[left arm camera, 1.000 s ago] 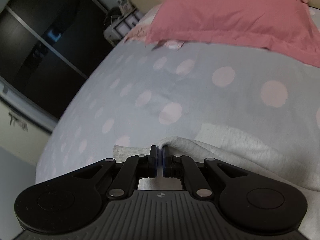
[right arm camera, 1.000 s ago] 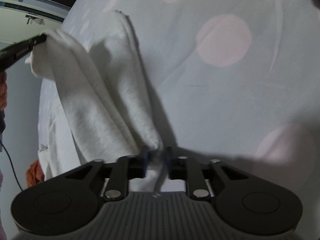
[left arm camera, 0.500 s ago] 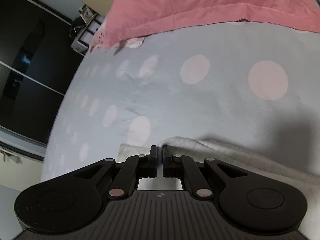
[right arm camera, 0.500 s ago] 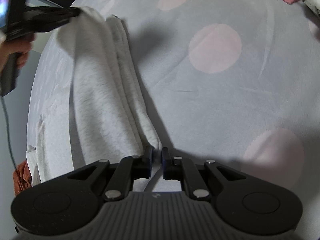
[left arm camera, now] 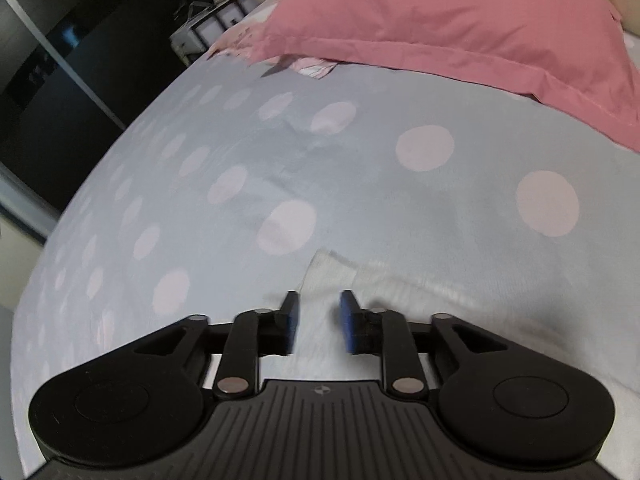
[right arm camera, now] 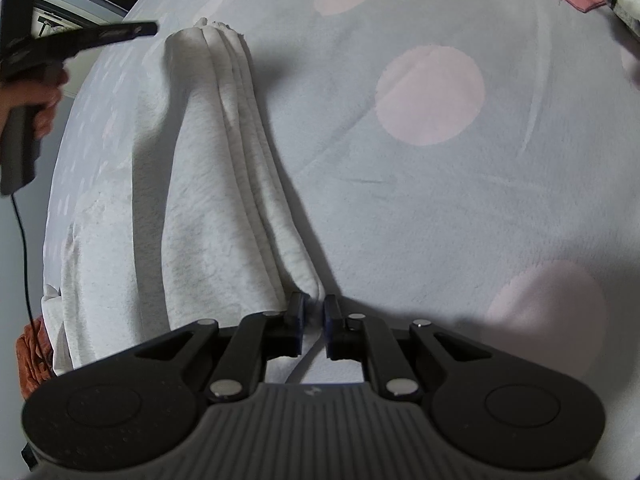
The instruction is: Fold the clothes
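Note:
A white fleece garment (right arm camera: 208, 184) lies folded in a long ridge on the dotted bedsheet (right arm camera: 400, 184). My right gripper (right arm camera: 313, 306) holds the near end of that ridge between its pads, and its jaws are opening. In the left wrist view the garment's far corner (left arm camera: 340, 270) rests on the sheet just beyond my left gripper (left arm camera: 319, 306). The left jaws are opening and the blue pads stand apart without pressing the fabric. From the right wrist view, the left gripper (right arm camera: 150, 29) hovers beside the bunched far end, held by a hand (right arm camera: 36, 96).
A pink pillow (left arm camera: 460, 28) lies at the head of the bed. Dark wardrobe doors (left arm camera: 60, 80) and a small shelf unit (left arm camera: 212, 24) stand beyond the bed's left edge. An orange cloth (right arm camera: 32, 352) shows past the bed edge, and a cable (right arm camera: 20, 240) hangs from the left gripper.
My left gripper has let go of the garment's corner and its jaws have spread. The raised fabric has dropped onto the bed. My right gripper has stayed in place, its jaws slightly wider.

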`<state>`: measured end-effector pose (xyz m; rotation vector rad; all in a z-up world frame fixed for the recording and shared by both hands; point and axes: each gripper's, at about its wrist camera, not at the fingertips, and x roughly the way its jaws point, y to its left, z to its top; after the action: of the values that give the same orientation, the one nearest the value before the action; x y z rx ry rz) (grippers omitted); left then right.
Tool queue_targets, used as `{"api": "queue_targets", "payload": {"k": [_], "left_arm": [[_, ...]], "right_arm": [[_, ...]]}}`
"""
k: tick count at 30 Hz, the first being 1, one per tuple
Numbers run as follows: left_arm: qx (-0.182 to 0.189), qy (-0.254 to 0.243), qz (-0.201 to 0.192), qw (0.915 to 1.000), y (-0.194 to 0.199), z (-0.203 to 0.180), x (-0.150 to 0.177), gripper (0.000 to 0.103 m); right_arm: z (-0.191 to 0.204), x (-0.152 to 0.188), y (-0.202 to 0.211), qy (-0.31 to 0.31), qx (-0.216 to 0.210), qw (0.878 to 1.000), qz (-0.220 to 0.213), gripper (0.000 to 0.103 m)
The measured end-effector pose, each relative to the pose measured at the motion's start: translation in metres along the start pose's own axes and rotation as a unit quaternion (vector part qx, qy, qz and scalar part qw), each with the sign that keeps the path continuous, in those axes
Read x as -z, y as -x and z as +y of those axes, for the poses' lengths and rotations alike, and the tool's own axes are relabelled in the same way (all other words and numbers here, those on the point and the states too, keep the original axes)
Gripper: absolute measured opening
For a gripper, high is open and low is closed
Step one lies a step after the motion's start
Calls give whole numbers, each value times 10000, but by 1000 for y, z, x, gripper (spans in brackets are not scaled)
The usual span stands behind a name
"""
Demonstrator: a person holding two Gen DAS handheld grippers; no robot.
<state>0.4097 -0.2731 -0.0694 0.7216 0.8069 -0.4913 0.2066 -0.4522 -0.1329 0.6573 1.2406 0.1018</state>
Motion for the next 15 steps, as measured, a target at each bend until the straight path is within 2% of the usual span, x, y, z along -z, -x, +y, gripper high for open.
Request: {"api": "queue_targets", "payload": {"k": [2, 5, 8, 11, 13, 14, 15], "left_arm": [[36, 198, 6, 9998, 13, 9, 10, 32], [31, 388, 7, 9992, 37, 20, 29, 32], [-55, 461, 41, 9989, 66, 28, 51, 32], [-63, 623, 42, 9980, 102, 34, 77, 33], [-60, 769, 20, 9970, 129, 37, 97, 38], [-42, 840, -1, 9965, 142, 37, 108, 40], [-7, 904, -30, 9959, 156, 37, 121, 41]], "right_arm": [[3, -4, 7, 235, 251, 9992, -182, 22], [14, -10, 25, 724, 654, 9936, -573, 22], [24, -13, 40, 964, 408, 9912, -809, 23], [40, -7, 35, 1361, 135, 9882, -690, 44], [49, -1, 22, 1725, 234, 9829, -605, 42], [50, 3, 16, 1854, 311, 9806, -555, 37], [48, 6, 11, 1921, 345, 9796, -477, 18]]}}
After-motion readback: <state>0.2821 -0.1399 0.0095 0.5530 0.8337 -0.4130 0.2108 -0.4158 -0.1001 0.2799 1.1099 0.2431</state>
